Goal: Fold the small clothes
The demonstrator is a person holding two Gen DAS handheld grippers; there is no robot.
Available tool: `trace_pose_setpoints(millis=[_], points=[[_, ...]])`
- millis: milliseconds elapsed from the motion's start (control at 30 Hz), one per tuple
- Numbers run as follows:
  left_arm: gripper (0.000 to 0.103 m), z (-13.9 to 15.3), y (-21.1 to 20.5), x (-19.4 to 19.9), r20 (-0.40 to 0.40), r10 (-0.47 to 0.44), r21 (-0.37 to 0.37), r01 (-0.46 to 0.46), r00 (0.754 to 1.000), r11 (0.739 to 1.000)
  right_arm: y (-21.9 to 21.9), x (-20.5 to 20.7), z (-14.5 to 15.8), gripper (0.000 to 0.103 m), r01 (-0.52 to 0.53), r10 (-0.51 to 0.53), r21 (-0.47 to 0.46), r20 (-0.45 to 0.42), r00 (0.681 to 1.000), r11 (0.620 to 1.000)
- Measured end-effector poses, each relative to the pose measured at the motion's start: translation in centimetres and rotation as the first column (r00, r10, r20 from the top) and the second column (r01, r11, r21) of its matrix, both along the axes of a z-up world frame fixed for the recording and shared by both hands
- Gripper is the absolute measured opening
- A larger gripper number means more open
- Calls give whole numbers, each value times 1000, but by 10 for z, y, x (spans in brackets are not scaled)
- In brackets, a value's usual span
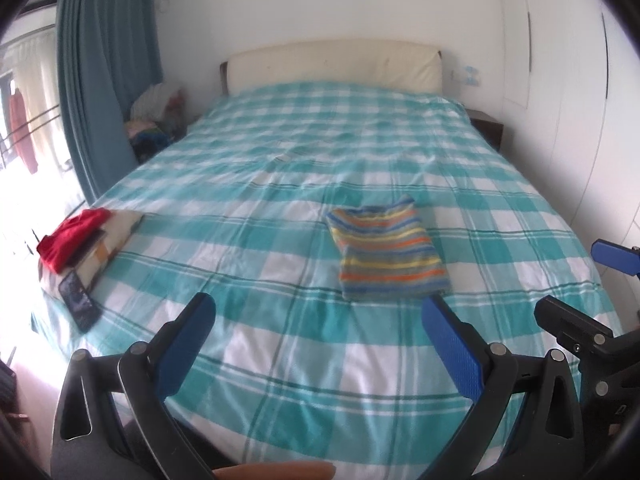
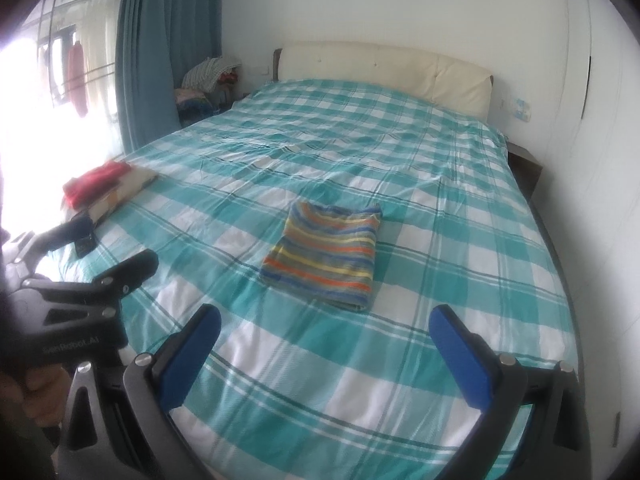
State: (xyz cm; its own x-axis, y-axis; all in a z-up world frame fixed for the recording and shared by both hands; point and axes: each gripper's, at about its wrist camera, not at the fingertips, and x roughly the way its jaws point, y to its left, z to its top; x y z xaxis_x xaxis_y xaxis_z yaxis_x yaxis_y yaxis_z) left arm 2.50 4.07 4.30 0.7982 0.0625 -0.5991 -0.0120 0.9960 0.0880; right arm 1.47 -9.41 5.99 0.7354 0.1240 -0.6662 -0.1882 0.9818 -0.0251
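A striped multicoloured garment point(image 1: 386, 252) lies folded into a flat rectangle on the teal checked bed point(image 1: 280, 184); it also shows in the right wrist view point(image 2: 326, 258). My left gripper point(image 1: 318, 308) is open and empty, held above the bed's near end, short of the garment. My right gripper point(image 2: 325, 320) is open and empty, also just short of the garment. The right gripper shows at the right edge of the left wrist view point(image 1: 576, 284). The left gripper shows at the left of the right wrist view point(image 2: 100, 248).
A red folded cloth point(image 1: 74, 238) lies on a stack of folded items point(image 1: 116, 236) at the bed's left edge, with a dark phone point(image 1: 78, 300) beside it. A cream headboard point(image 1: 332, 62), blue curtain point(image 1: 104, 64), cluttered nightstand point(image 1: 160, 124) and white wardrobe point(image 1: 580, 80) surround the bed.
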Motion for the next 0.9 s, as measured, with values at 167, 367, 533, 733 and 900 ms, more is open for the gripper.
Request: trace_pose_setpoints(millis=[167,367,533,733,900], points=[[103,-8,-2,1,-15,12,21,-12,1000,1000,2,2,-5,102,9,-9,7,-18,1000,1000],[103,-16,-5,1,-46,2,12,-2,999,1000,3,-1,-8,102,24,-25,-27,-12,1000,999],[103,-16,-8,2,-54,-2,6,3,999,1000,0,-1,-8,102,38,-38,-32,-9,999,999],[103,-16,-7,2,-56,0,7,0,998,1000,-1,0,-9,102,46,-47,-31,-19,999,998],[103,-19,-10,3,-63,15,1,-15,998,1000,0,0,-10,102,53,-54,-42,-22,998,998]])
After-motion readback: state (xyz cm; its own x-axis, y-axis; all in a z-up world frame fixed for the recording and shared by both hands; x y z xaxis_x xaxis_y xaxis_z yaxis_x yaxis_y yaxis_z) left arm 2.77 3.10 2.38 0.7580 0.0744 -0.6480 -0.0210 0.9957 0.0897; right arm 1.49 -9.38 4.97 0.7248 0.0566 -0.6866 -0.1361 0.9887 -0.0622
